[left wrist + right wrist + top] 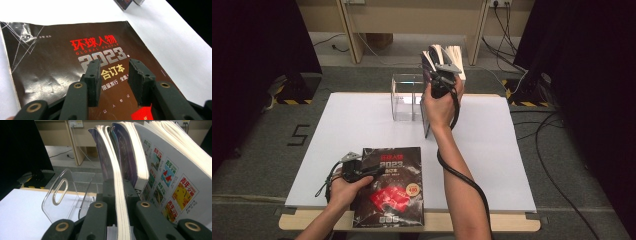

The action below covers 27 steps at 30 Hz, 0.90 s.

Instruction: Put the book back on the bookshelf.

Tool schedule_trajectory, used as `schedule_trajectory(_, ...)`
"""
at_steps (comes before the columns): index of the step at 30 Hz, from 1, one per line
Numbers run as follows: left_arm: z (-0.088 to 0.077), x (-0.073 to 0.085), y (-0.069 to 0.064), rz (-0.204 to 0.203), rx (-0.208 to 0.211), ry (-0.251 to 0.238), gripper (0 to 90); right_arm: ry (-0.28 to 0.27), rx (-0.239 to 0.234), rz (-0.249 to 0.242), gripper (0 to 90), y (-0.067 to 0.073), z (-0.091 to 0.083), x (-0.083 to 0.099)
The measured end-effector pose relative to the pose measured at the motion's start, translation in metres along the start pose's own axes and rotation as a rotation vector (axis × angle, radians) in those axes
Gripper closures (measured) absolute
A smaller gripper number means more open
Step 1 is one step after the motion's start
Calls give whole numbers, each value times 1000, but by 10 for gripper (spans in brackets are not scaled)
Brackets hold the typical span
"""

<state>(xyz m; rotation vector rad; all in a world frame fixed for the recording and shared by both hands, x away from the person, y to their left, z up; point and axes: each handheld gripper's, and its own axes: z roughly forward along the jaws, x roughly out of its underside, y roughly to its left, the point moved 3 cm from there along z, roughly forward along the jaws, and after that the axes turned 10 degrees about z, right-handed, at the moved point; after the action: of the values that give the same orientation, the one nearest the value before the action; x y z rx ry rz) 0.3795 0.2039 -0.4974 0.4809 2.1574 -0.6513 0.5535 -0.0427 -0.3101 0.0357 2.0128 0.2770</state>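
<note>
A dark magazine (392,187) (50,62) with red and silver cover lettering lies flat at the table's near edge. My left gripper (372,170) (113,66) is low over its cover, open, with nothing between its jaws. At the far side, several magazines (447,55) stand upright next to a clear acrylic holder (407,97) (62,195). My right gripper (437,62) (118,184) is shut on the edge of one thin upright magazine (117,165). Thicker magazines (170,177) with colourful covers lean just to its right in the right gripper view.
The white table top (362,120) has bare room at the left and right. The acrylic holder has a slotted wall and stands at the far edge. Beyond the table are wooden furniture legs (352,35), floor cables (557,150) and dark curtains on both sides.
</note>
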Motion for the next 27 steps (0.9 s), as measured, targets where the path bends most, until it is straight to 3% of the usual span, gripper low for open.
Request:
schedule_trajectory(5,1,0,-1,6,4,1,615,17,-19,-13,777,0,-4,0)
schedule_trajectory(12,1,1,-4,20,2,5,613,62,-52,19,742,-4,-13,3)
schedule_trajectory(19,0,-1,-4,23,-4,4,607,117,-80,65,740,-11,-16,5)
schedule_trajectory(27,-1,-1,-4,29,-6,0,605,149,-61,48,800,-9,-15,9)
